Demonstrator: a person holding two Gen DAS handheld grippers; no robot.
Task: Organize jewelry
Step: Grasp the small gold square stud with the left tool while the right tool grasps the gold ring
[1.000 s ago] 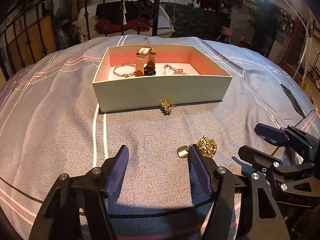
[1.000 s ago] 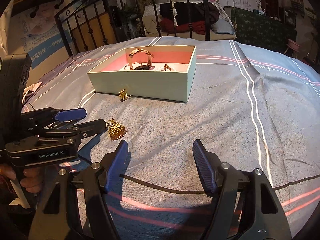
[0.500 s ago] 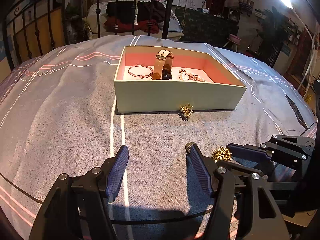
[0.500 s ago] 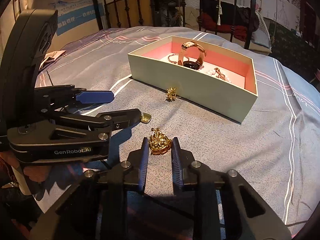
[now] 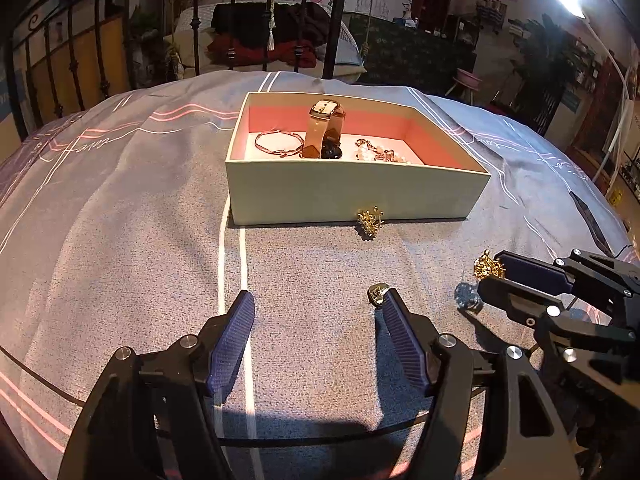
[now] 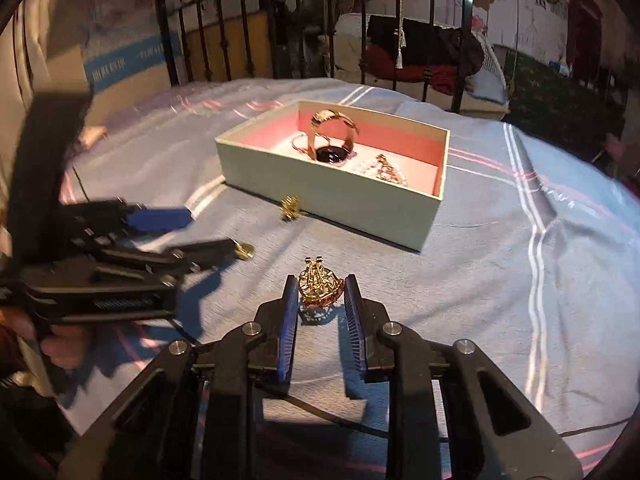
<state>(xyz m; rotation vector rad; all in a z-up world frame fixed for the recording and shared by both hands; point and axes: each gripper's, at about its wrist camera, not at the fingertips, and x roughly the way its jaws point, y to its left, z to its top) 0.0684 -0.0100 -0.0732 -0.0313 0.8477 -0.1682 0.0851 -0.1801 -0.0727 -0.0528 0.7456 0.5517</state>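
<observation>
My right gripper (image 6: 320, 285) is shut on an ornate gold brooch (image 6: 320, 280) and holds it just above the grey bedspread, its shadow beneath it. From the left wrist view, that brooch (image 5: 485, 266) sits at the tips of the right gripper (image 5: 489, 271). My left gripper (image 5: 316, 300) stands open over the cover, nothing between its fingers. A small gold ring (image 5: 377, 292) lies by its right fingertip. A pale green box (image 5: 352, 196) with a pink lining holds a watch (image 5: 322, 130), a bracelet (image 5: 278, 145) and a pearl piece (image 5: 378, 154). A second gold brooch (image 5: 370, 220) lies against the box's front wall.
The bedspread (image 5: 120, 240) spreads wide to the left and front of the box. A black iron bed frame (image 5: 100, 52) stands behind it. In the right wrist view, the left gripper (image 6: 210, 229) and a hand (image 6: 60, 340) fill the left side.
My right gripper moved to the gold brooch, shut on it and raised it slightly off the cover. The left gripper stayed open in about the same spot.
</observation>
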